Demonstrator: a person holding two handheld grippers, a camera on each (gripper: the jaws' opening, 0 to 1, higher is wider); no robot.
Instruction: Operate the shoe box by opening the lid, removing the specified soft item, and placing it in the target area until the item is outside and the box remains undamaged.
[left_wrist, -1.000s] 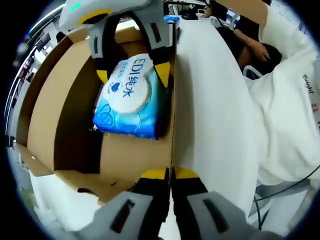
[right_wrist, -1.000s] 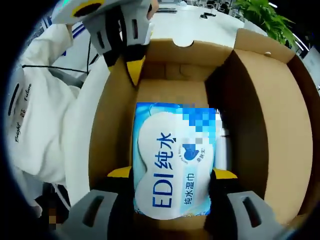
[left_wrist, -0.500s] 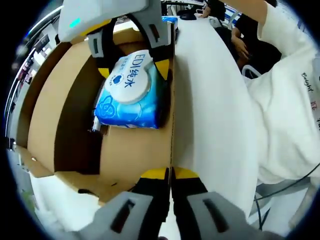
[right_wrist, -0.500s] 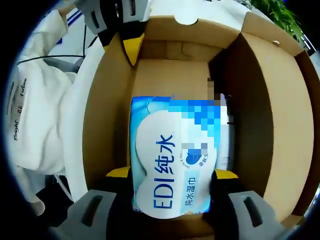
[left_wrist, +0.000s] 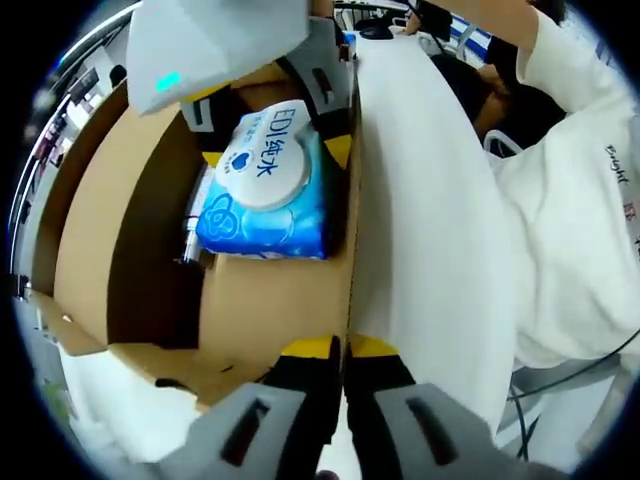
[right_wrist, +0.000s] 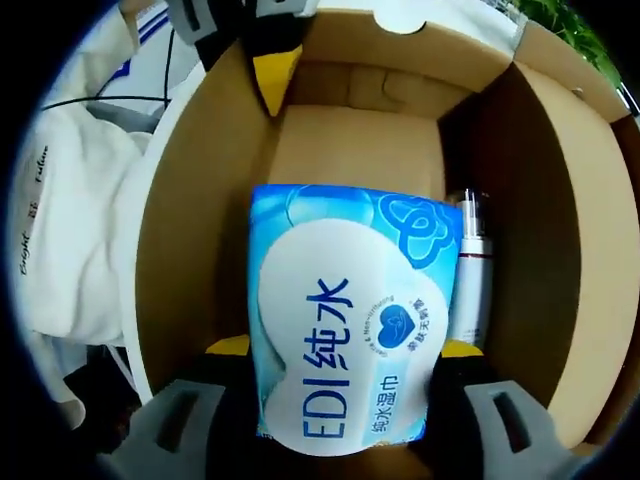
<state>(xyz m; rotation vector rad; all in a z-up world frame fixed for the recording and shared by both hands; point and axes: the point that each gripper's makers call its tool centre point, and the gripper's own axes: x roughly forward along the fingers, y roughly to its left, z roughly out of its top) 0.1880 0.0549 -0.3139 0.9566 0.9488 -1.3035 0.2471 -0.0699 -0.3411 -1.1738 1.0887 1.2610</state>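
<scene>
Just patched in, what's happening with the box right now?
The cardboard shoe box is open. The right gripper has its fingers shut on the blue wet wipes pack, which sits inside the box. The left gripper is pinched shut on the box's side wall, steadying it. A slim white tube lies on the box floor beside the pack. The pack is not out of the box yet.
</scene>
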